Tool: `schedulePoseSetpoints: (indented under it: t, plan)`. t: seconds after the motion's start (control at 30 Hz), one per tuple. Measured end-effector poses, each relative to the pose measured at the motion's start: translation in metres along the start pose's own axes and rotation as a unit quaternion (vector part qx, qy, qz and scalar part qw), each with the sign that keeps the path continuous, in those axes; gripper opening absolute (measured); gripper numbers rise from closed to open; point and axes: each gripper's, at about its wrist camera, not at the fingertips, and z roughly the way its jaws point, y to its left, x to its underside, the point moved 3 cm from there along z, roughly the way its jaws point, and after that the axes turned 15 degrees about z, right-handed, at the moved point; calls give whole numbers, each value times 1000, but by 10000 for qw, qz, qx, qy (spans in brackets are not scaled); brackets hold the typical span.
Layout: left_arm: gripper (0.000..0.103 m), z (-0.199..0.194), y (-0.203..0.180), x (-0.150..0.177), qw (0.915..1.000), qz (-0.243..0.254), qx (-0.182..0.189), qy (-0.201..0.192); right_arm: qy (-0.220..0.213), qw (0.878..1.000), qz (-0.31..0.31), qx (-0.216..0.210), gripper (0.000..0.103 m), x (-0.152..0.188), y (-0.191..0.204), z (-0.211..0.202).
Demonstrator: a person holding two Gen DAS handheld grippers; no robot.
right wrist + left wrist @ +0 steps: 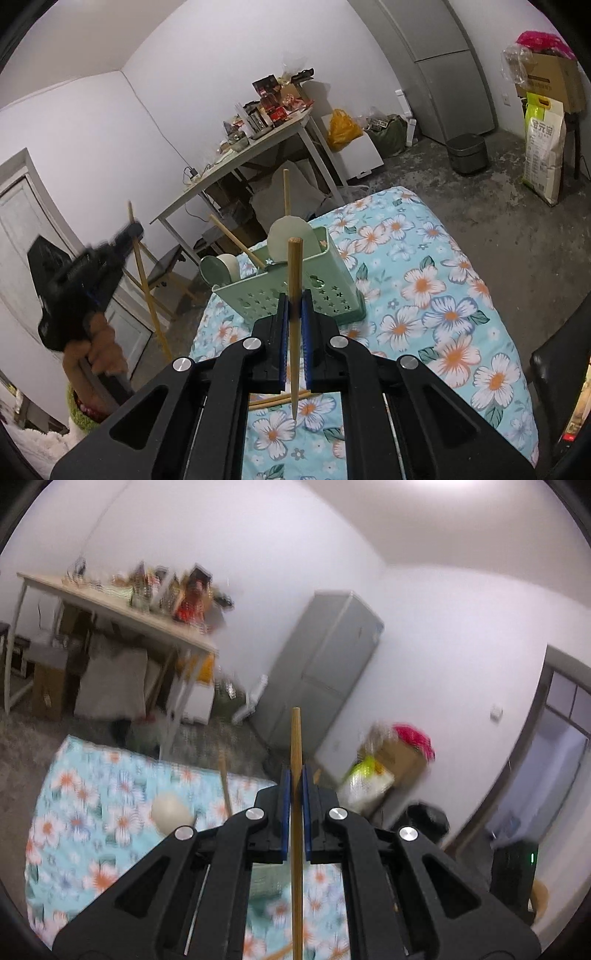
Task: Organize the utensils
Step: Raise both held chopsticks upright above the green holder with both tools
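Observation:
My left gripper (294, 775) is shut on a wooden chopstick (296, 738) that stands upright between its blue pads. It also shows in the right wrist view (127, 236), held high at the left, off the table. My right gripper (294, 297) is shut on another wooden chopstick (294, 266), upright, just in front of the green perforated utensil holder (295, 291). The holder stands on the floral tablecloth (424, 280) and holds spoons and chopsticks (236, 240). Loose chopsticks (277, 400) lie on the cloth below the right gripper.
A cluttered white desk (258, 147), a grey fridge (443, 66), a small bin (467, 153) and a rice bag (545, 147) stand around the floor. A pale spoon (170, 812) shows over the cloth in the left wrist view.

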Motion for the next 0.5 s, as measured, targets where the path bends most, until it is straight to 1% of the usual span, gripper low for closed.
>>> schedulePoseSetpoints:
  t: [0.07,0.17,0.3,0.4,0.47,0.5]
  plan:
    - [4,2,1,-19,9992,-25,-86,-395,6,10000,4,-2,7,-1,0,2]
    - [4,8,-3,-38,9967,11,-165,-794,46,9999,79,-54,7,-2,-2,5]
    - [4,22,-15,-61,9905,294,-324,-1300,92,9998,167,-82,7,-5,-5,10]
    - [4,37,-23,-69,9854,542,-492,-1539,147,9995,245,-158,7,-8,-7,14]
    - [4,43,-27,-69,9828,712,-623,-1587,184,9992,282,-223,7,-11,-9,17]
    - [4,50,-28,-67,9824,749,-629,-1592,183,9992,268,-223,7,-12,-8,17]
